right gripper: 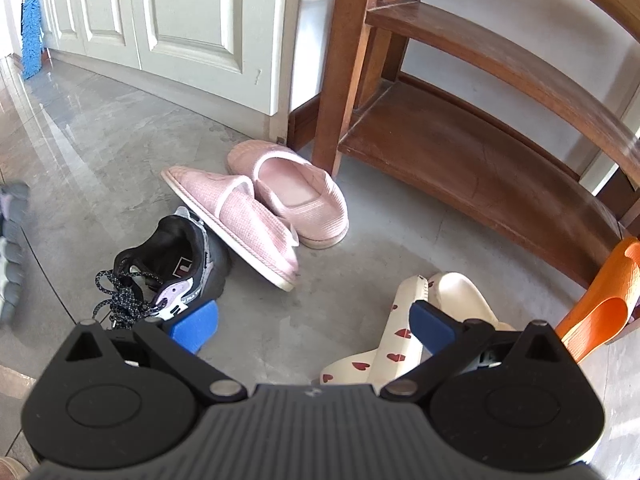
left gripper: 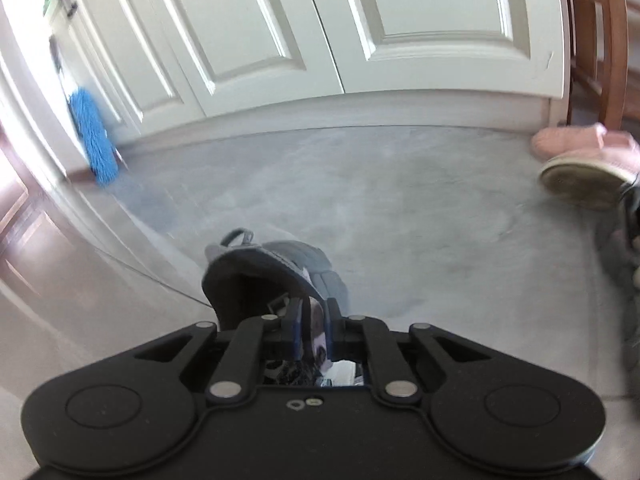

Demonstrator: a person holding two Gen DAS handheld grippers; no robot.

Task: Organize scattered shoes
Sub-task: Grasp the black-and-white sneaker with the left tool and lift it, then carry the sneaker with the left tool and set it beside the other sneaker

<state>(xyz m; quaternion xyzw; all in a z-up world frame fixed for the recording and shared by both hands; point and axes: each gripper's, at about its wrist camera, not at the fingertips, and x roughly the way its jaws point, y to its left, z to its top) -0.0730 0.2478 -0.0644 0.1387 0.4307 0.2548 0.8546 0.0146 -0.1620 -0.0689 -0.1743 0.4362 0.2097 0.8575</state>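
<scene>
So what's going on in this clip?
A person is tidying shoes off the floor by a wooden shoe rack. The left hand-held gripper is shut on a grey sneaker, carrying it. The right hand-held gripper hangs open above the pile: two pink slippers, a black sneaker and a heart-print slide, all on the floor.

Bright daylight, glare on glossy floor [right gripper: 100,128], left view motion-blurred, fisheye-bent edges

One slipper [right gripper: 240,224] leans on the sneaker [right gripper: 176,264], left of the wooden rack [right gripper: 460,152].
</scene>
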